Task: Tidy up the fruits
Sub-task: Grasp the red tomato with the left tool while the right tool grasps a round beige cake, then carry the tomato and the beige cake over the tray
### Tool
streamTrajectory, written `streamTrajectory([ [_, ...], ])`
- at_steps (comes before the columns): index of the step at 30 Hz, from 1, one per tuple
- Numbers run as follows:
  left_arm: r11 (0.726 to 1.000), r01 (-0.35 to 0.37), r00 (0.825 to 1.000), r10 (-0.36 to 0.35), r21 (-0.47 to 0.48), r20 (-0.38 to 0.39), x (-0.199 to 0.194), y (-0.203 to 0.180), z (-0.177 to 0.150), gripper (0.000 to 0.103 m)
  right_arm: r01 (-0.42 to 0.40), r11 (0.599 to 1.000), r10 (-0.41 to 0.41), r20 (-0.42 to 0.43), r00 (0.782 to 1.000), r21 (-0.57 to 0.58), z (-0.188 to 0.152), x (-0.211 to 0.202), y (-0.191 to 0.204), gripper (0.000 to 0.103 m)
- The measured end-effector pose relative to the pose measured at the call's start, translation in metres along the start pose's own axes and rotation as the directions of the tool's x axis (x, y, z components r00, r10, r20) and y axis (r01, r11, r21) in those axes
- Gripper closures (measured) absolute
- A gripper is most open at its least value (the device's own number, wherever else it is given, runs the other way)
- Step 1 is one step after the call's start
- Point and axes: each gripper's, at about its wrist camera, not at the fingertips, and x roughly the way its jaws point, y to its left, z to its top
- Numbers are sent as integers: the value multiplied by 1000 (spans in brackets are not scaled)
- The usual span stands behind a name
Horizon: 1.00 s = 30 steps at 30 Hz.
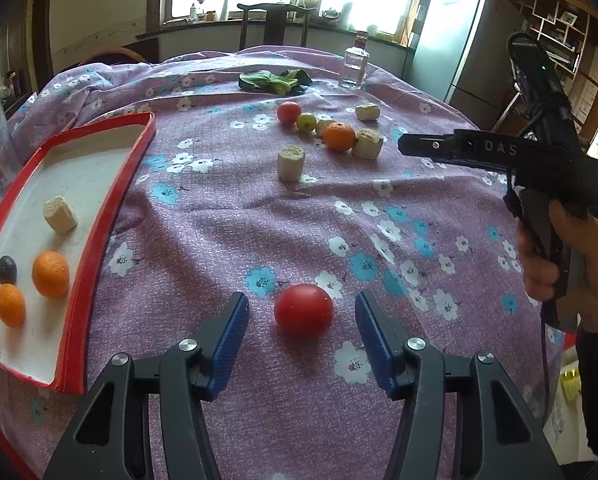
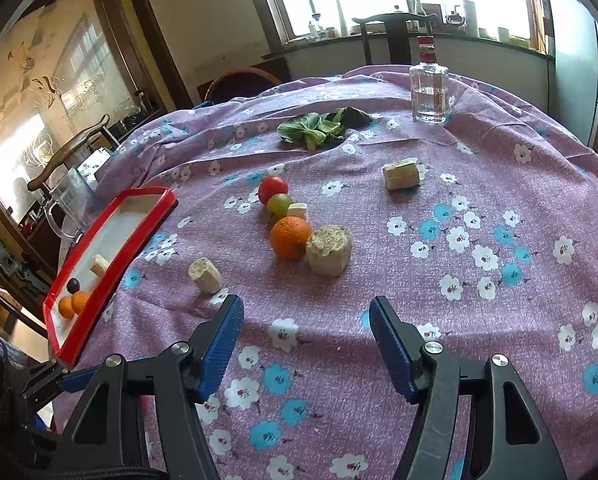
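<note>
A red tomato [image 1: 303, 311] sits on the flowered cloth [image 1: 227, 216] just right of the red-rimmed tray [image 1: 111, 200]; it is round, so no long axis shows. The left gripper [image 1: 301, 312] straddles it, jaws spread, pads not touching. The right gripper [image 2: 306, 322] hangs spread and empty, farther from the tray.
</note>
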Motion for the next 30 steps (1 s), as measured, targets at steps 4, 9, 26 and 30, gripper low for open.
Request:
streamTrajectory([
  [4, 1000, 7, 999, -7, 0, -34, 15, -2, -1, 63, 36, 999, -35, -20, 999, 31, 12, 24, -15, 43],
  [9, 1000, 9, 1000, -8, 16, -27, 21, -3, -1, 69, 28, 998, -26, -46, 999, 52, 24, 52, -23, 46],
  [26, 999, 23, 1000, -22, -44, 12, 9, 11, -5, 71, -38, 998, 39, -11, 999, 48, 6, 32, -2, 66],
  [30, 998, 13, 999, -11, -59, 31, -1, 16, -7, 71, -73, 997, 73, -8, 997, 36, 1, 21, 12, 66],
])
